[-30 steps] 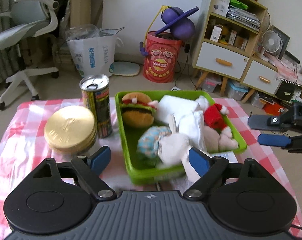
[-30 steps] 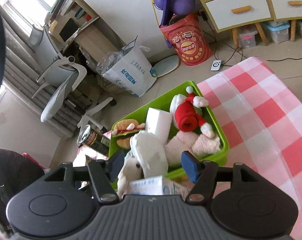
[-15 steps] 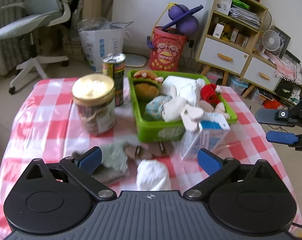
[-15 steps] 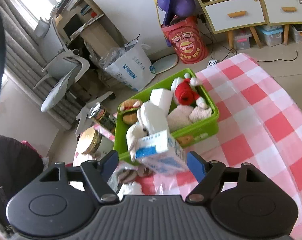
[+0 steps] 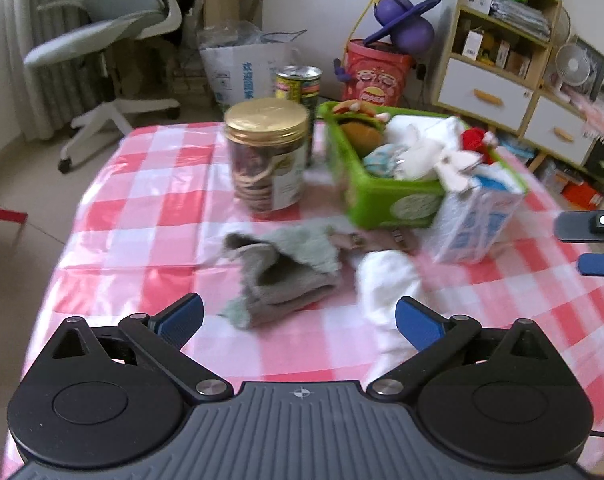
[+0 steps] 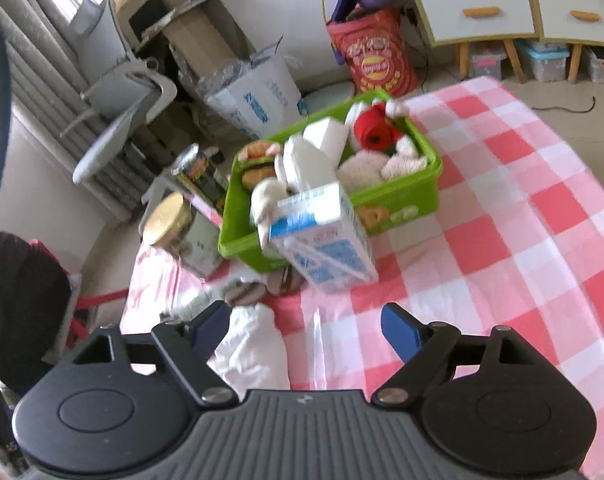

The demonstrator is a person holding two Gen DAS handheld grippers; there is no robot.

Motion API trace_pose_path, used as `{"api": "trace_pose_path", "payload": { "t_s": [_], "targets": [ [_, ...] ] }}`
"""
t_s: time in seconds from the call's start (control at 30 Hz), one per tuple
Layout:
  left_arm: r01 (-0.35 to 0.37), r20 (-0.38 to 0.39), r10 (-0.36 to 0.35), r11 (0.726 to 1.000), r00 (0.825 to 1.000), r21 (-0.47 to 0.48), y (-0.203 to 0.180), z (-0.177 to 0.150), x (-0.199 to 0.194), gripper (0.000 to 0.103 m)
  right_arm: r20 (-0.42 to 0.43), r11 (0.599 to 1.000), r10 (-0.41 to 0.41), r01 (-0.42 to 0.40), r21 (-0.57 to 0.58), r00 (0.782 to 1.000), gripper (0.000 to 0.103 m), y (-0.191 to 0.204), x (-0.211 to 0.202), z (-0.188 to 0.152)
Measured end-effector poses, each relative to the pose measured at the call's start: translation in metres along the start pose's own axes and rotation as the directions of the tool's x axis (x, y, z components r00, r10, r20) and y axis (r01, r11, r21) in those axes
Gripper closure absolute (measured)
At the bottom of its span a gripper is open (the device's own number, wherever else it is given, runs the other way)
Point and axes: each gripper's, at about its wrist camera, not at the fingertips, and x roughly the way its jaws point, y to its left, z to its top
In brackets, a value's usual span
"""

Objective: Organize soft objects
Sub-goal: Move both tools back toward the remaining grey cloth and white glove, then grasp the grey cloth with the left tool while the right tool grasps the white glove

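A green bin (image 5: 386, 200) (image 6: 402, 196) on the checked table holds soft toys: a plush burger (image 5: 358, 122), a red plush (image 6: 376, 132) and white ones. On the cloth in front of it lie a grey-green knitted piece (image 5: 286, 268), a white soft object (image 5: 390, 284) (image 6: 250, 348) and a brownish item (image 5: 386, 236). My left gripper (image 5: 298, 316) is open and empty, just short of the knitted piece. My right gripper (image 6: 306, 324) is open and empty over the table; it also shows at the right edge of the left wrist view (image 5: 594, 244).
A blue-and-white carton (image 5: 478, 220) (image 6: 326, 240) leans at the bin's front corner. A gold-lidded jar (image 5: 268, 160) and a tall can (image 5: 298, 86) stand left of the bin. An office chair (image 5: 114, 36), a paper bag and shelves stand beyond the table.
Both grippers have pulled back from the bin towards the table's near side. The knitted piece, white object and carton have come into view. Both stay open.
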Motion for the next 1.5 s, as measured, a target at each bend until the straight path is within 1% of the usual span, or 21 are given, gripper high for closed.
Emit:
{"api": "trace_pose_path", "payload": {
  "t_s": [0.1,0.23,0.33,0.5,0.6,0.73,0.87,0.93,1.03,1.1,1.13,1.17,1.2,1.23,1.27,1.3,1.33,1.37,1.4,1.47,1.5],
  "targets": [
    [-0.017,0.002,0.017,1.0,1.0,0.006,0.013,-0.008,0.008,0.005,-0.04,1.0,-0.013,0.012,-0.012,0.999,0.043,0.003,0.014,-0.009],
    [0.002,0.015,-0.002,1.0,1.0,-0.015,0.027,-0.015,0.019,0.005,-0.062,0.997,-0.047,0.044,-0.061,0.997,0.043,0.012,0.031,-0.022],
    [0.011,0.042,-0.009,0.999,0.999,-0.039,0.034,-0.021,0.028,0.006,-0.071,0.992,-0.075,0.067,-0.106,0.995,0.043,0.02,0.044,-0.033],
    [0.04,0.078,-0.034,0.996,0.996,-0.074,0.041,-0.027,0.044,0.007,-0.108,0.981,-0.068,0.047,-0.187,0.992,0.043,0.032,0.067,-0.054],
    [0.054,0.089,-0.046,0.995,0.995,-0.084,0.042,-0.026,0.053,0.009,-0.103,0.967,-0.066,0.039,-0.25,0.992,0.043,0.036,0.076,-0.063],
    [0.069,0.109,-0.058,0.992,0.992,-0.106,0.042,-0.024,0.062,0.01,-0.089,0.956,-0.044,0.016,-0.292,0.995,0.043,0.036,0.085,-0.068],
    [0.081,0.093,-0.071,0.99,0.993,-0.112,0.04,-0.023,0.073,0.018,-0.087,0.944,-0.049,0.017,-0.331,0.995,0.043,0.037,0.096,-0.072],
    [0.085,0.094,-0.074,0.99,0.993,-0.116,0.039,-0.022,0.077,0.021,-0.084,0.941,-0.041,0.011,-0.338,0.996,0.043,0.038,0.1,-0.072],
    [0.092,0.095,-0.08,0.988,0.992,-0.127,0.037,-0.021,0.083,0.028,-0.065,0.928,-0.035,0.008,-0.371,0.997,0.043,0.043,0.103,-0.075],
    [0.102,0.092,-0.09,0.986,0.992,-0.134,0.036,-0.02,0.086,0.034,-0.053,0.921,-0.04,0.016,-0.39,0.998,0.043,0.046,0.107,-0.076],
    [0.102,0.091,-0.091,0.986,0.992,-0.132,0.034,-0.02,0.087,0.035,-0.044,0.918,-0.042,0.022,-0.396,0.998,0.043,0.048,0.109,-0.077],
    [0.099,0.093,-0.087,0.987,0.992,-0.13,0.033,-0.02,0.088,0.039,-0.037,0.915,-0.042,0.024,-0.403,0.998,0.043,0.049,0.11,-0.078],
    [0.097,0.094,-0.085,0.987,0.992,-0.128,0.032,-0.02,0.088,0.046,-0.03,0.912,-0.041,0.025,-0.41,0.999,0.043,0.051,0.111,-0.078],
    [0.095,0.092,-0.084,0.987,0.992,-0.129,0.031,-0.019,0.088,0.05,-0.023,0.91,-0.039,0.026,-0.414,0.999,0.043,0.051,0.111,-0.079],
    [0.088,0.086,-0.077,0.988,0.993,-0.128,0.03,-0.018,0.088,0.061,-0.019,0.907,-0.033,0.022,-0.42,0.999,0.044,0.052,0.112,-0.079],
    [0.071,0.079,-0.062,0.99,0.995,-0.122,0.029,-0.017,0.088,0.07,-0.022,0.905,-0.026,0.014,-0.424,0.999,0.05,0.053,0.113,-0.08],
    [0.056,0.074,-0.047,0.991,0.996,-0.122,0.029,-0.015,0.086,0.072,-0.032,0.904,-0.012,-0.002,-0.428,0.999,0.054,0.054,0.114,-0.08],
    [0.048,0.069,-0.039,0.991,0.997,-0.127,0.029,-0.014,0.085,0.077,-0.033,0.899,0.003,-0.017,-0.437,0.999,0.07,0.055,0.113,-0.08],
    [0.039,0.063,-0.031,0.991,0.998,-0.131,0.029,-0.014,0.083,0.079,-0.049,0.896,0.025,-0.044,-0.442,0.998,0.088,0.056,0.113,-0.079],
    [0.025,0.048,-0.019,0.991,0.999,-0.135,0.031,-0.014,0.081,0.082,-0.101,0.906,0.061,-0.097,-0.411,0.993,0.1,0.055,0.117,-0.076],
    [0.023,0.042,-0.017,0.99,0.999,-0.14,0.033,-0.014,0.08,0.083,-0.113,0.912,0.069,-0.109,-0.396,0.991,0.103,0.054,0.117,-0.076]
  ]
}}
